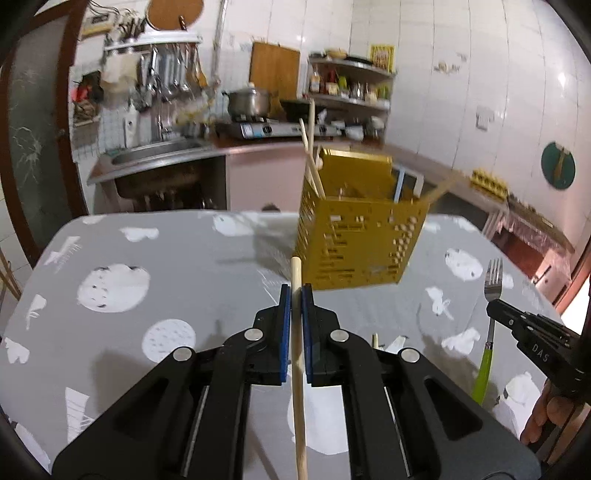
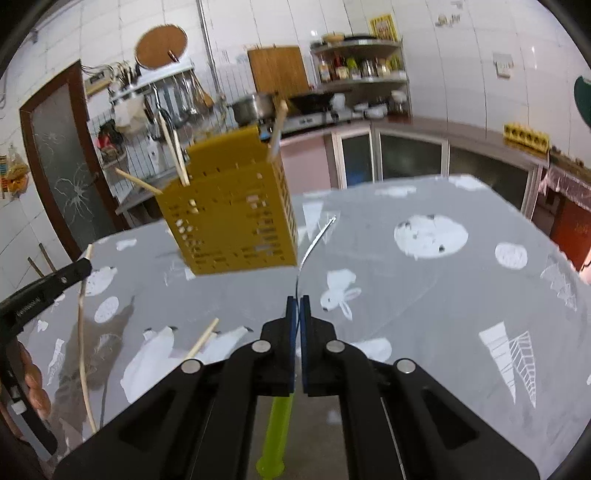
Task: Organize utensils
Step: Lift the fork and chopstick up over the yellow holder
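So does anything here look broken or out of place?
Yes: the dark glass door panel at left has a spidery crack. One chopstick pokes sideways through the yellow caddy wall instead of standing inside.

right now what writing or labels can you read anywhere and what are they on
"DAS": white letters on the side of the right hand-held gripper, seen from the left wrist camera.
White print on the left hand-held gripper, in the right wrist view: too blurred to read.
Yellow poster on the wall tiles: too small to read.
Jars on the shelf: labels too small to read.
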